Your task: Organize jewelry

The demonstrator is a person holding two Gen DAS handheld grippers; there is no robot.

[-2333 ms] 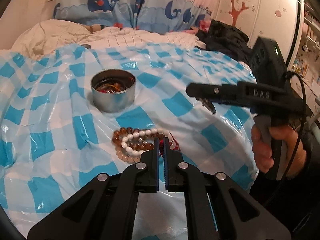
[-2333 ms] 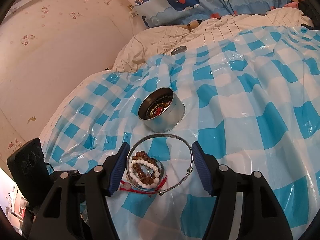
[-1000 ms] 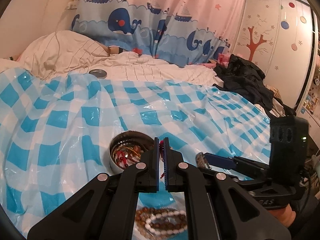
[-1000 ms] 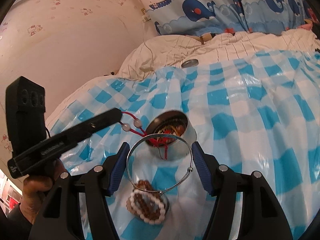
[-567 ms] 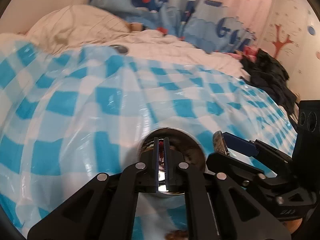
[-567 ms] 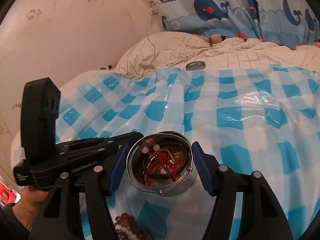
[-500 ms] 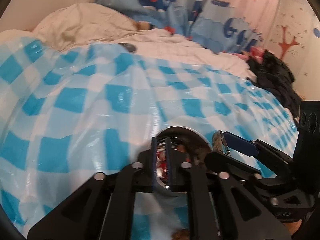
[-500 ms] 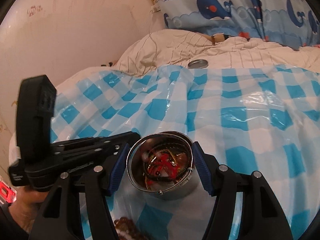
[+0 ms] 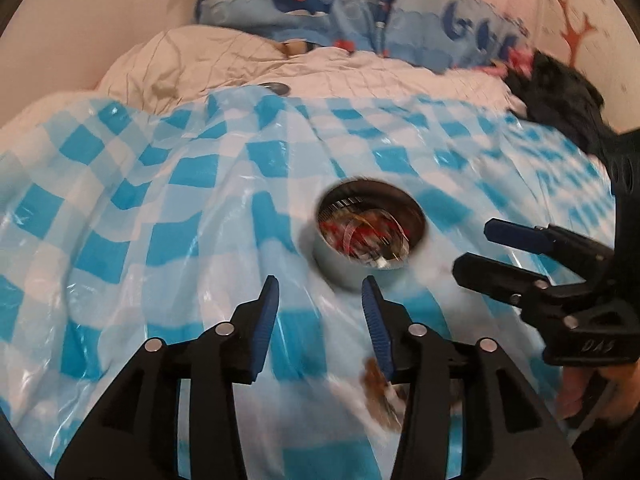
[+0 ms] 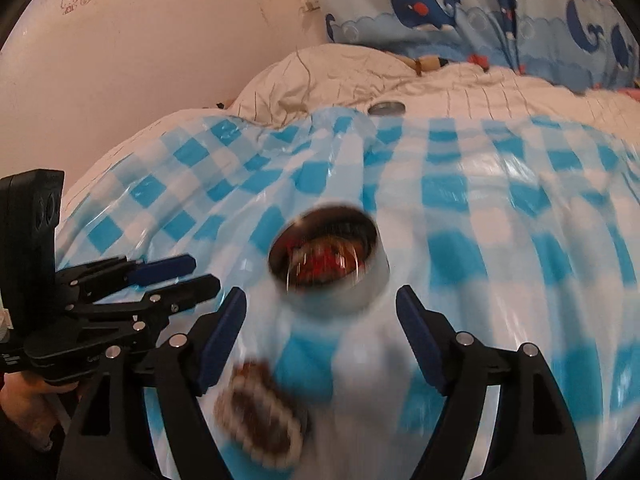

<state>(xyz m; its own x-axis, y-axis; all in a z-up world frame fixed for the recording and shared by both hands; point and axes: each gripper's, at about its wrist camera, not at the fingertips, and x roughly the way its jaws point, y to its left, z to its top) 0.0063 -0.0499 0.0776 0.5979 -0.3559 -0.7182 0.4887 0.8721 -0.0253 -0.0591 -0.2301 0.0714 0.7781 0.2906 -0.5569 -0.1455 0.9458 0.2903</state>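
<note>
A round metal tin stands on the blue-checked plastic sheet, holding a red cord bracelet and a thin silver bangle, both blurred. My left gripper hangs just short of the tin; its jaws are opening with nothing between them. My right gripper is also near the tin, jaws opening wide and empty. Each gripper shows in the other's view: the right gripper beside the tin, the left gripper at the left. Brown and white bead bracelets lie on the sheet under the grippers.
The tin's lid lies at the far edge of the sheet on a rumpled white duvet. Whale-print curtains hang behind. Dark clothes are piled at the right. A hand grips the left tool.
The left gripper opened and let the red cord bracelet into the tin. The right gripper widened and the silver bangle dropped into the tin. Both grippers drew back a little.
</note>
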